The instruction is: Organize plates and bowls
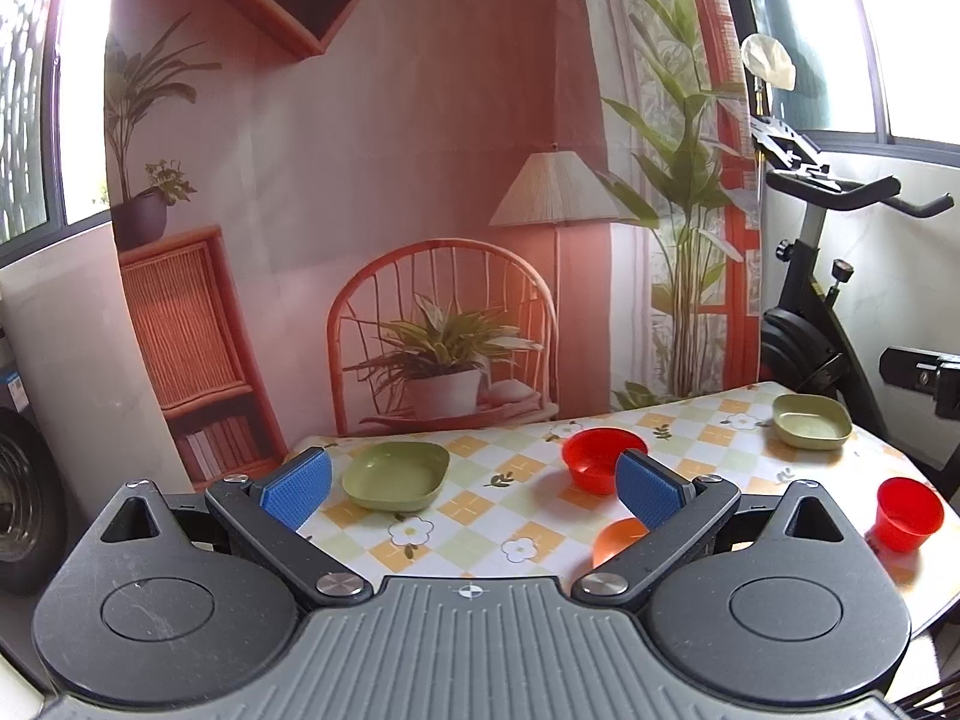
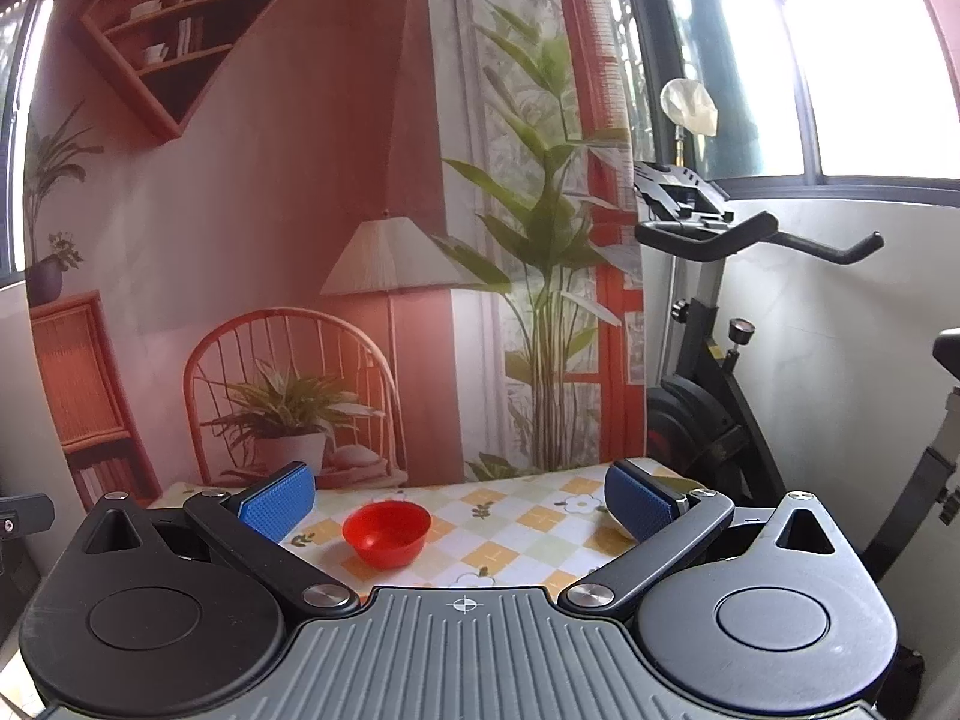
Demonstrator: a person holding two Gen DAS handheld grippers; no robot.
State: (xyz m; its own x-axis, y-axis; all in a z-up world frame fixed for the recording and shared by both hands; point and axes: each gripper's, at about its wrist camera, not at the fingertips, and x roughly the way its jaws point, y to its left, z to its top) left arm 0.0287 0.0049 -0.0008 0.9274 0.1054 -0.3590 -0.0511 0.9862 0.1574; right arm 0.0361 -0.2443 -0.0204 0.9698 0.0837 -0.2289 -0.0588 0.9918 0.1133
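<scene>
My left gripper (image 1: pixel 474 489) is open above the near side of the checked table (image 1: pixel 480 516), nothing between its blue pads. Ahead of it to the left lies a green square plate (image 1: pixel 396 474). A red bowl (image 1: pixel 603 457) sits just behind the right pad, and an orange dish (image 1: pixel 618 540) peeks out under that finger. A second green plate (image 1: pixel 811 420) rests at the far right, with a red cup (image 1: pixel 907 513) near the right edge. My right gripper (image 2: pixel 459 507) is open too, and a red bowl (image 2: pixel 387 533) stands on the table between and just beyond its fingers.
A printed backdrop with a chair and plants (image 1: pixel 420 210) hangs right behind the table. An exercise bike (image 1: pixel 828 276) stands to the right of the table, close to its far right corner. A pale object is partly hidden behind my right gripper's right pad (image 2: pixel 639 507).
</scene>
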